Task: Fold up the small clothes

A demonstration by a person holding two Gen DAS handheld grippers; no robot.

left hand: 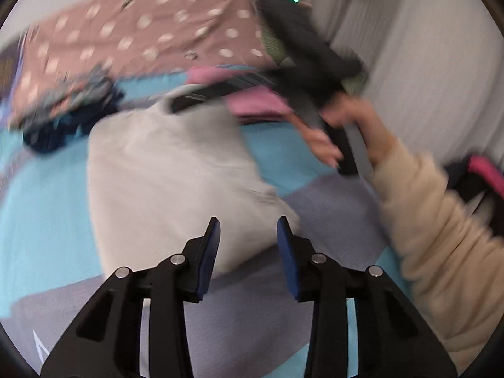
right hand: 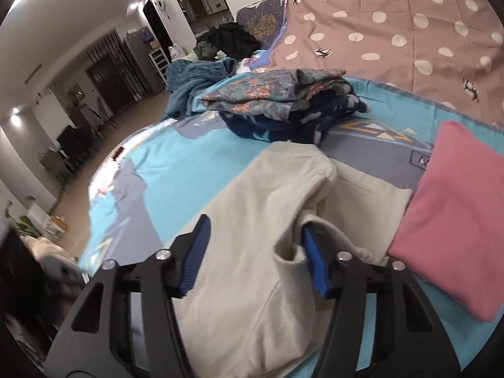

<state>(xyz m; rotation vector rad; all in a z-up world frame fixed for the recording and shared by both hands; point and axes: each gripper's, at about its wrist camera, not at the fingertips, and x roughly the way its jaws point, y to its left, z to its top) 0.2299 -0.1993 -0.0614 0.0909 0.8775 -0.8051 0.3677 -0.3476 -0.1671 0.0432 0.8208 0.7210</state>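
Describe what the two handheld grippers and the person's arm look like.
Both the left gripper and the right gripper have black plastic linkage arms with silver pivot pins and blue ribbed pads on the jaws. The person's right hand comes out of a cream fleece sleeve. No cables show.

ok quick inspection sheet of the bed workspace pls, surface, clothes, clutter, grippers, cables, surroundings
surface: bed under a blue and grey patterned sheet, with a dusty-pink dotted cover behind it.
job's things: cream garment lying partly folded in front; pink folded garment to its right.
clutter: stack of patterned and navy clothes; teal blanket; dark clothes heap further back.
grippers: left gripper open, above the cream garment's edge; right gripper open, cream cloth between its jaws.
cables: nothing seen.
surroundings: dim room with dark furniture to the left; left view blurred by motion.
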